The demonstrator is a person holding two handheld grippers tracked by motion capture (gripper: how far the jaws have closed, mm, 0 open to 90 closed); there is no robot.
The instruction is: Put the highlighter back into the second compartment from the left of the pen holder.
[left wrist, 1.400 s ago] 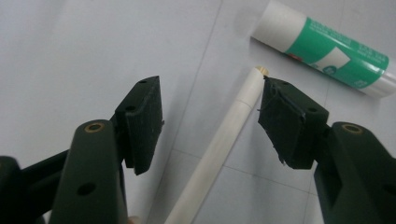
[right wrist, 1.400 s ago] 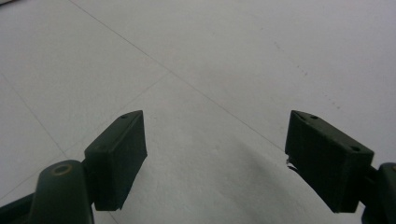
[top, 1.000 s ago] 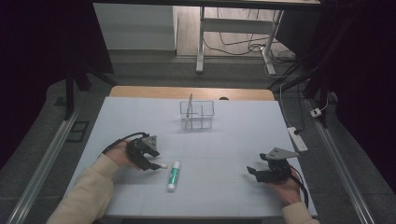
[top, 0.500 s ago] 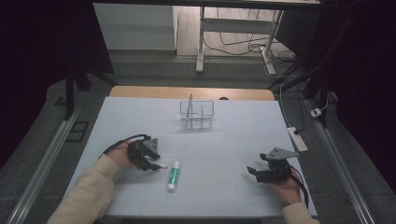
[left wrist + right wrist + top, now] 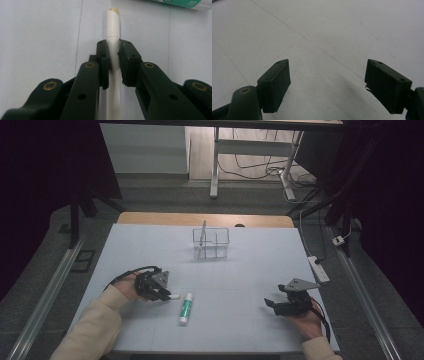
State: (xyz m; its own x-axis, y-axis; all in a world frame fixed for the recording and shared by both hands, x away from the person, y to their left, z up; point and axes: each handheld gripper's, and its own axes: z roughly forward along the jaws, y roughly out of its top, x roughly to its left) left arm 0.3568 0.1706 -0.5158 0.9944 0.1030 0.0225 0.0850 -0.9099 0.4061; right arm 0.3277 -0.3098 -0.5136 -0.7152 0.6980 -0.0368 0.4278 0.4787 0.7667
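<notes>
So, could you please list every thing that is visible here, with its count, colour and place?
pen: one, white, on the table near its left front, between the left gripper's jaws
tube: one, white and green, lying on the table just right of the pen
clear rack: one, transparent, far middle of the table
table: one, pale blue-white top
power strip: one, white, right edge
left gripper: one, black, jaws just closed onto the pen
right gripper: one, black, open, right front
sleeves: two, cream, bottom

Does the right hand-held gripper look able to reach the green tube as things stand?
Probably yes: the right hand-held gripper is open and bare table lies between it and the green tube.
</notes>
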